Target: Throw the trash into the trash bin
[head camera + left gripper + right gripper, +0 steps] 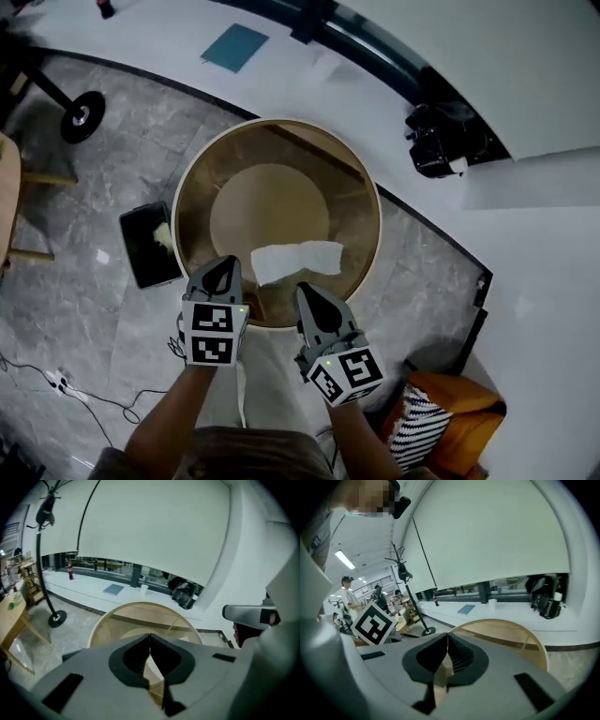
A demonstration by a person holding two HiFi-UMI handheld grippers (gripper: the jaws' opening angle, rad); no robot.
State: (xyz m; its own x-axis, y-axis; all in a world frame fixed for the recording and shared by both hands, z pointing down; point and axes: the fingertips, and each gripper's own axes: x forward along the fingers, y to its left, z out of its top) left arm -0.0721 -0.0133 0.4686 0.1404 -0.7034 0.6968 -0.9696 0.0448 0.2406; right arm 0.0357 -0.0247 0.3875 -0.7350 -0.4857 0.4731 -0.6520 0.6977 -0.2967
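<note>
Grey marble floor [94, 169] holds a black trash bin [150, 246] with something pale inside, just beside a round wooden counter [370, 197]. Left tongs [228, 264] are clenched, empty. White paper [298, 259] lies on the counter, seemingly not yet binned. Right tongs [305, 291] are clenched, empty.

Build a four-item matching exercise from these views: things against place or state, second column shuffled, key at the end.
Things
1. white tissue
2. book
3. bag
4. left claw

Place or state
A. shut, nothing in it
B. black, on the white ledge, right part of the head view
C. lying on the round table
D. teal, flat on the white ledge, top of the head view

Pairs: 1-C, 2-D, 3-B, 4-A
</note>
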